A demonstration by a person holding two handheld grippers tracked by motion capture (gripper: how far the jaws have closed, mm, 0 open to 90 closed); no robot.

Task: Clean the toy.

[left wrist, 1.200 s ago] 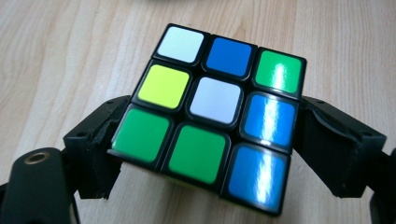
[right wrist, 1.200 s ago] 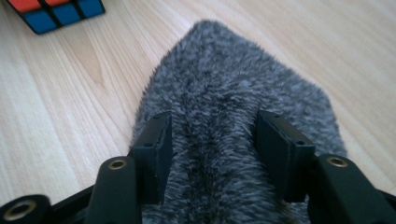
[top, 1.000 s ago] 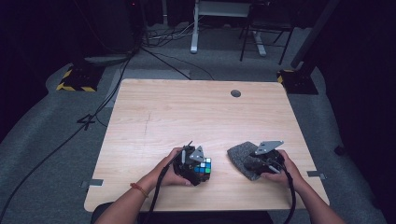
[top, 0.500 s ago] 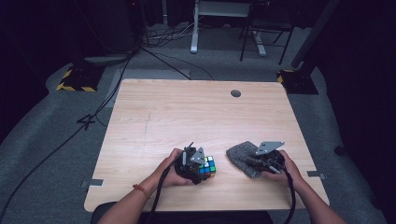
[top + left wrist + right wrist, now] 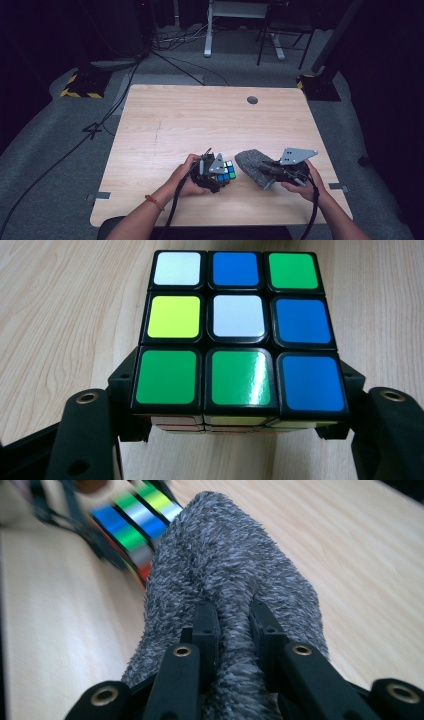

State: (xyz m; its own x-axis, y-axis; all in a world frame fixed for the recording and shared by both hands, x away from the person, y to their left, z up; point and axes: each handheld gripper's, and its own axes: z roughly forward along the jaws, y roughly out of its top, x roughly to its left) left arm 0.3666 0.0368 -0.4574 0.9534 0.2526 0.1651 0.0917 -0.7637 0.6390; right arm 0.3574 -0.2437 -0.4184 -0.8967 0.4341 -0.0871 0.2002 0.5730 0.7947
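While clamped on the cube (image 5: pixel 239 335), left hand-held gripper (image 5: pixel 212 172); right hand-held gripper (image 5: pixel 235 630) pinching grey fuzzy cloth (image 5: pixel 225 565).

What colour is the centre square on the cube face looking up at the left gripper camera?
White, on the cube; clearest in the left gripper view.

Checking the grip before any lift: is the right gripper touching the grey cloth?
Touching. In the right gripper view, the right gripper pinches a fold of the grey cloth.

One cube (image 5: pixel 227 171), one fuzzy sock (image 5: pixel 254 164)
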